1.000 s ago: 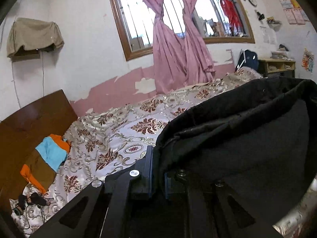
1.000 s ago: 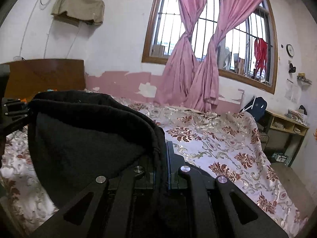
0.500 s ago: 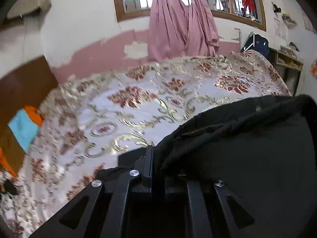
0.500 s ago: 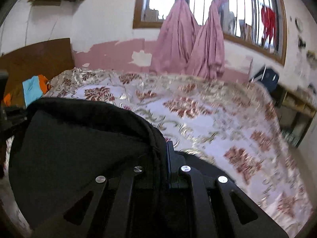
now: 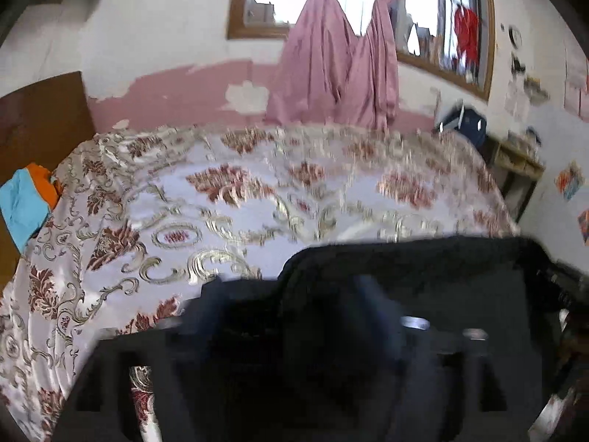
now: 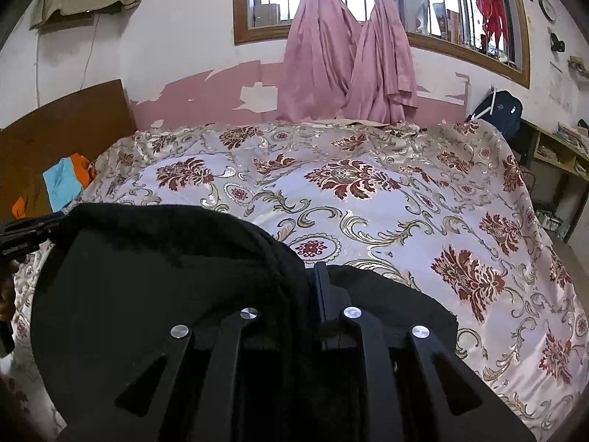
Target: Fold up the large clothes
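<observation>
Right wrist view: right gripper (image 6: 313,283) is pinching the black garment (image 6: 154,280) over the bed (image 6: 368,191), while left gripper (image 5: 294,316) is just opening wide; the freed edge may slump unevenly.

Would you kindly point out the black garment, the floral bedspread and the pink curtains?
black garment (image 6: 154,280), right wrist view, its broad middle.
floral bedspread (image 6: 368,184), right wrist view, central flower.
pink curtains (image 6: 349,62), right wrist view, hanging folds.
</observation>
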Available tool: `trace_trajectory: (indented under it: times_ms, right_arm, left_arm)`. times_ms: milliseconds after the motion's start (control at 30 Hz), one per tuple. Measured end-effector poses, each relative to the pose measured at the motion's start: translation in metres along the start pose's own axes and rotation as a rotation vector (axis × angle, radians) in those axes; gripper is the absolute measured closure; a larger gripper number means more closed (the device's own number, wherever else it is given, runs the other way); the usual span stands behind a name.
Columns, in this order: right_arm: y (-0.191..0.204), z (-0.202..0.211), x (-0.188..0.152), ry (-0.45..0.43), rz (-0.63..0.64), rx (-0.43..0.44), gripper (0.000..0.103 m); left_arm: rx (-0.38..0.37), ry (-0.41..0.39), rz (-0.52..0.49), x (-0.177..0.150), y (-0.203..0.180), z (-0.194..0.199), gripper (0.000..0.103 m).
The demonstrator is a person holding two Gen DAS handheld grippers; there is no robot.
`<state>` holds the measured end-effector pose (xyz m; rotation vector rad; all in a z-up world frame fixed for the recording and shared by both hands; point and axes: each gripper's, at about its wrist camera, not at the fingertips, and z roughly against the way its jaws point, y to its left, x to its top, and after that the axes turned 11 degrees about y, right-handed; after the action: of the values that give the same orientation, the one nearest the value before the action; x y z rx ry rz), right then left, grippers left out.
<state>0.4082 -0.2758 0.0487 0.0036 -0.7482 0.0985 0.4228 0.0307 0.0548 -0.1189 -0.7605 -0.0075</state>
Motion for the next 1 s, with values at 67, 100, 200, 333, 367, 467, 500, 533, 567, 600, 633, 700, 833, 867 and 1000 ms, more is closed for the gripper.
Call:
trace_trajectory:
  times_ms: [67, 100, 200, 333, 367, 467, 500, 533, 567, 600, 633, 700, 833, 867, 1000]
  right_arm:
    - [0.0, 0.005, 0.002, -0.002, 0.004, -0.003, 0.088]
    - [0.0, 0.008, 0.003, -0.003, 0.007, -0.005, 0.088]
    - [-0.001, 0.018, 0.007, -0.011, 0.006, -0.028, 0.071]
    - [-0.006, 0.045, 0.012, -0.109, -0.022, -0.001, 0.02]
    - [-0.005, 0.05, 0.011, -0.116, -0.013, 0.005, 0.02]
    - [0.002, 0.058, 0.003, -0.099, 0.038, 0.02, 0.019]
    - [0.004, 0.059, -0.003, -0.091, 0.054, 0.03, 0.018]
    - [0.007, 0.06, -0.011, -0.079, 0.075, 0.047, 0.016]
    - [0.009, 0.06, -0.021, -0.065, 0.092, 0.067, 0.015]
    - [0.011, 0.061, -0.028, -0.054, 0.099, 0.081, 0.013]
    - [0.013, 0.061, -0.041, -0.035, 0.108, 0.117, 0.013]
    - [0.017, 0.061, -0.066, -0.01, 0.123, 0.188, 0.013]
    - [0.026, 0.053, -0.105, 0.038, 0.144, 0.207, 0.013]
    - [0.028, 0.051, -0.112, 0.043, 0.148, 0.199, 0.013]
    - [0.032, 0.039, -0.127, 0.049, 0.14, 0.162, 0.013]
  left_arm:
    - [0.003, -0.023, 0.005, 0.003, 0.001, 0.01, 0.022]
    - [0.002, -0.021, 0.005, 0.005, 0.001, 0.014, 0.021]
    - [0.0, -0.034, 0.0, 0.006, 0.001, 0.024, 0.02]
    - [-0.006, -0.058, -0.013, -0.002, -0.002, 0.037, 0.018]
    - [-0.012, -0.061, -0.017, -0.005, -0.003, 0.039, 0.017]
    - [-0.041, -0.051, -0.036, -0.022, -0.008, 0.045, 0.014]
    - [-0.051, -0.046, -0.043, -0.027, -0.009, 0.045, 0.014]
    - [-0.064, -0.038, -0.051, -0.036, -0.011, 0.045, 0.014]
    - [-0.08, -0.024, -0.062, -0.047, -0.012, 0.044, 0.014]
    - [-0.091, -0.012, -0.068, -0.057, -0.013, 0.043, 0.014]
    - [-0.103, -0.006, -0.07, -0.064, -0.015, 0.043, 0.014]
    - [-0.151, 0.012, -0.089, -0.086, -0.019, 0.042, 0.014]
    - [-0.153, 0.047, -0.151, -0.113, -0.033, 0.035, 0.014]
    - [-0.148, 0.056, -0.168, -0.119, -0.039, 0.031, 0.014]
    - [-0.114, 0.085, -0.204, -0.131, -0.052, 0.018, 0.013]
